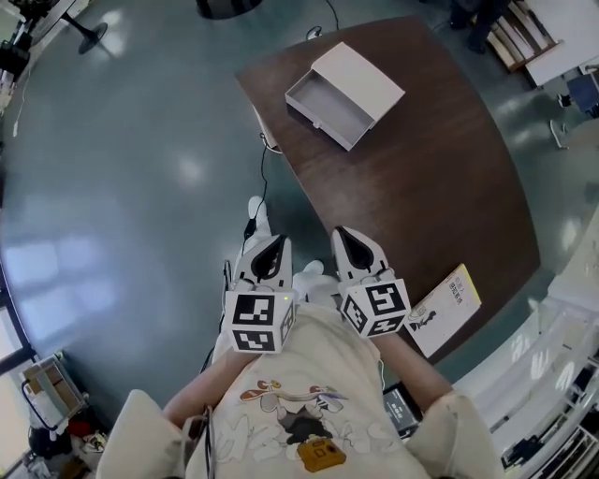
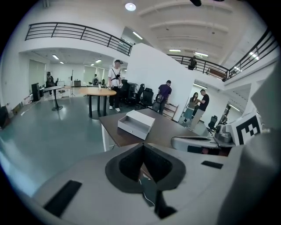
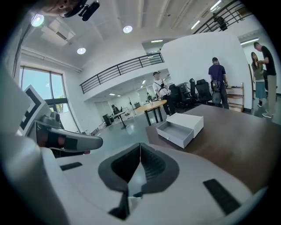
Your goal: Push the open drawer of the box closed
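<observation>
Left gripper (image 2: pixel 143 146) and right gripper (image 3: pixel 140 146) jaws together (empty), well apart from the box (image 1: pixel 363 73) with open drawer (image 1: pixel 328 105).

I'm getting bright, even light from ceiling lamps (image 2: pixel 130 6); soft glare patches on the floor (image 1: pixel 187 170). Both gripper views bend hard toward black corners; the box (image 3: pixel 181 127) looks crisp.

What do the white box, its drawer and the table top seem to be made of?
The box and drawer: matte off-white, thin flat walls, sharp edges; probably cardboard or thin plastic. The table: dark brown, smooth, soft sheen; likely wood veneer or laminate.
</observation>
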`<state>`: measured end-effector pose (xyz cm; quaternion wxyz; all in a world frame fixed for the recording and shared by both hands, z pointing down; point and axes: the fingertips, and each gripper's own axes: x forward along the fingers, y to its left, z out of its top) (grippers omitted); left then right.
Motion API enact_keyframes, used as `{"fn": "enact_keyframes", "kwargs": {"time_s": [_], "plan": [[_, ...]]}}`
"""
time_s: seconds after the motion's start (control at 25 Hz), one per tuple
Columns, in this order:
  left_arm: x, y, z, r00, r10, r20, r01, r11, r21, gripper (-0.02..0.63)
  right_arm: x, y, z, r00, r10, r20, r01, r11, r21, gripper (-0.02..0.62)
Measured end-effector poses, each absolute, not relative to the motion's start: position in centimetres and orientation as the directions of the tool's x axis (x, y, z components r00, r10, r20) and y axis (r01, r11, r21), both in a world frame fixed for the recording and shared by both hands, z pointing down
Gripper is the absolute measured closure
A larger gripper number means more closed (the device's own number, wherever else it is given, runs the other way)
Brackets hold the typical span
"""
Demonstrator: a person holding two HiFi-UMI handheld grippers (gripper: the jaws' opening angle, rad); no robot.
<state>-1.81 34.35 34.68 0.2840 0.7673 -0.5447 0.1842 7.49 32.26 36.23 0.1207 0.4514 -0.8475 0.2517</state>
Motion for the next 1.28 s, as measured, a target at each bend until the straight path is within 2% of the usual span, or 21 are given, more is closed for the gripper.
{"fn": "enact_keyframes", "kwargs": {"time_s": [0.36, 0.72, 0.92, 1.28], "plan": [[-8.3, 24.0, 36.3, 0.375, -0.703, 0.605, -0.927, -0.268, 0.263, 0.601, 1.1, 22.8, 38.0, -0.536, -0.697, 0.477, -0.844, 0.449, -0.294, 0.588], [-11.9, 11.3, 36.3, 0.524, -0.598, 0.606, -0.841, -0.477, 0.256, 0.601, -4.0, 11.0, 37.9, -0.405, -0.749, 0.525, -0.914, 0.309, -0.264, 0.588], [-11.4, 6.5, 37.9, 0.589, -0.538, 0.603, -0.783, -0.564, 0.262, 0.601, -5.0, 6.9, 39.6, -0.341, -0.763, 0.550, -0.934, 0.208, -0.290, 0.589], [-8.9, 3.8, 39.9, 0.603, -0.485, 0.633, -0.766, -0.575, 0.289, 0.601, -3.0, 5.0, 42.2, -0.290, -0.733, 0.615, -0.943, 0.111, -0.313, 0.588]]}}
